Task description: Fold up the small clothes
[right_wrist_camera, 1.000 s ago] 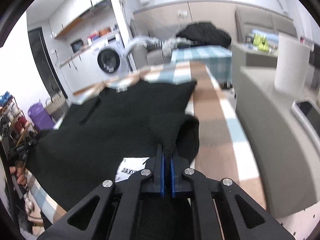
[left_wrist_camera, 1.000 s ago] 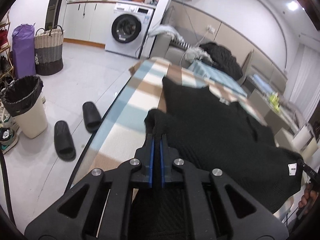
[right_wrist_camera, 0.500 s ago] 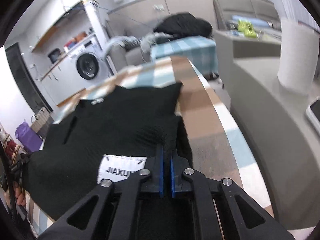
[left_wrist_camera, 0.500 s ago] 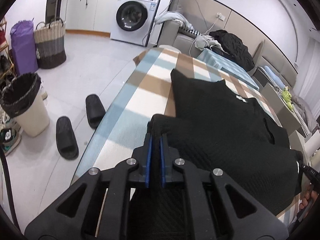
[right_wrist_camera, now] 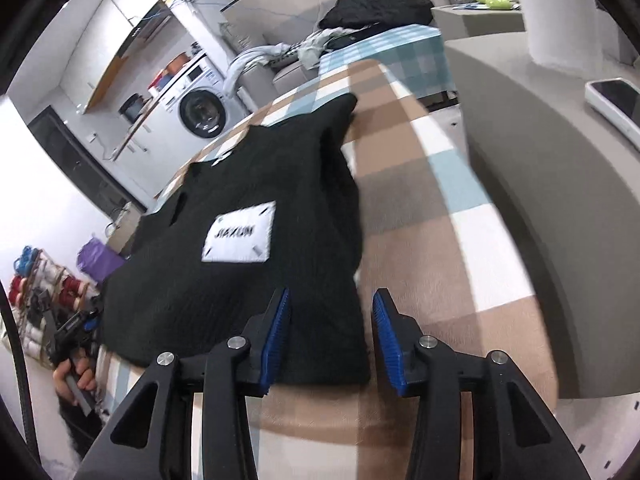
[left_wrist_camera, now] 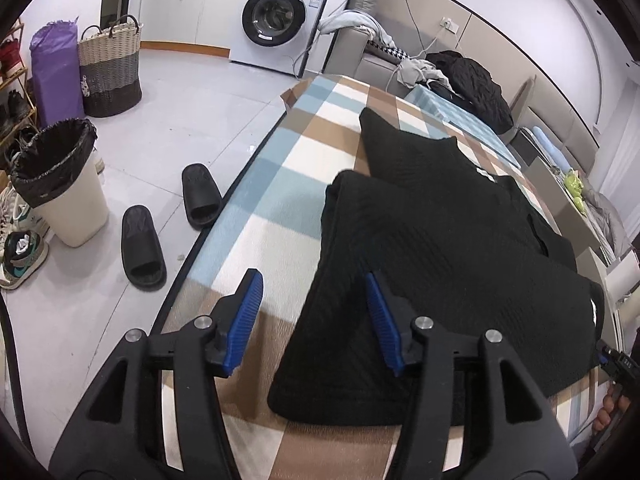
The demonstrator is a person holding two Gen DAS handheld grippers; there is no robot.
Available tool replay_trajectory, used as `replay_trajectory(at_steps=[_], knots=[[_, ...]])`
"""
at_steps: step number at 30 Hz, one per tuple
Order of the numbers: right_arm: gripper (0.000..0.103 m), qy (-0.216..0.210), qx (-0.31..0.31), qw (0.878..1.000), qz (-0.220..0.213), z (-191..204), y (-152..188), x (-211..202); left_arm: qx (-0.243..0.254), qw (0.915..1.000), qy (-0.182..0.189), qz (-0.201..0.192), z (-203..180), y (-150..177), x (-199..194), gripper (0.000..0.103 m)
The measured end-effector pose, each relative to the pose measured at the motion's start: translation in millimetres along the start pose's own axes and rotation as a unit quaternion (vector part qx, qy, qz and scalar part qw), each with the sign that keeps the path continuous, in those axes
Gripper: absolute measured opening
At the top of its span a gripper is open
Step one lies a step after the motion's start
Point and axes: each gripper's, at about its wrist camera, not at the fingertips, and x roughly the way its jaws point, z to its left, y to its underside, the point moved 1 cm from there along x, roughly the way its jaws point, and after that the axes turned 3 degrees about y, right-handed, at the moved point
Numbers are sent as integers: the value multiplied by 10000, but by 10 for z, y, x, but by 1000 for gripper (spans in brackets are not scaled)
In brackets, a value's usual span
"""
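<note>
So my left gripper [left_wrist_camera: 312, 292] and right gripper [right_wrist_camera: 326, 308] have both just been opening, jaws now spread and gripping nothing. The black top [left_wrist_camera: 448, 248] lies folded on the checked tablecloth [left_wrist_camera: 276, 184] (white label [right_wrist_camera: 240, 232] facing up), its near edge lying loose between each pair of pads.

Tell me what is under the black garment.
The black garment lies on a checked blue, brown and white cloth. Whatever the folded layers hide cannot be seen.
</note>
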Motion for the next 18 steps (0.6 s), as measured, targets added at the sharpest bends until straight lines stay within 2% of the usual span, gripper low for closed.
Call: replay_trajectory(at_steps=[3, 7, 14, 18], knots=[[45, -47, -129, 9998, -117, 62, -26, 15, 4, 10000, 25, 33, 7, 34, -11, 51], [45, -124, -194, 9997, -10, 110, -66, 60, 40, 10000, 19, 65, -18, 56, -32, 51], [45, -685, -440, 9966, -156, 233, 55, -210, 206, 9996, 29, 186, -59, 124, -36, 55], [45, -606, -390, 9973, -141, 245, 52, -177, 183, 9996, 63, 215, -50, 142, -36, 55]])
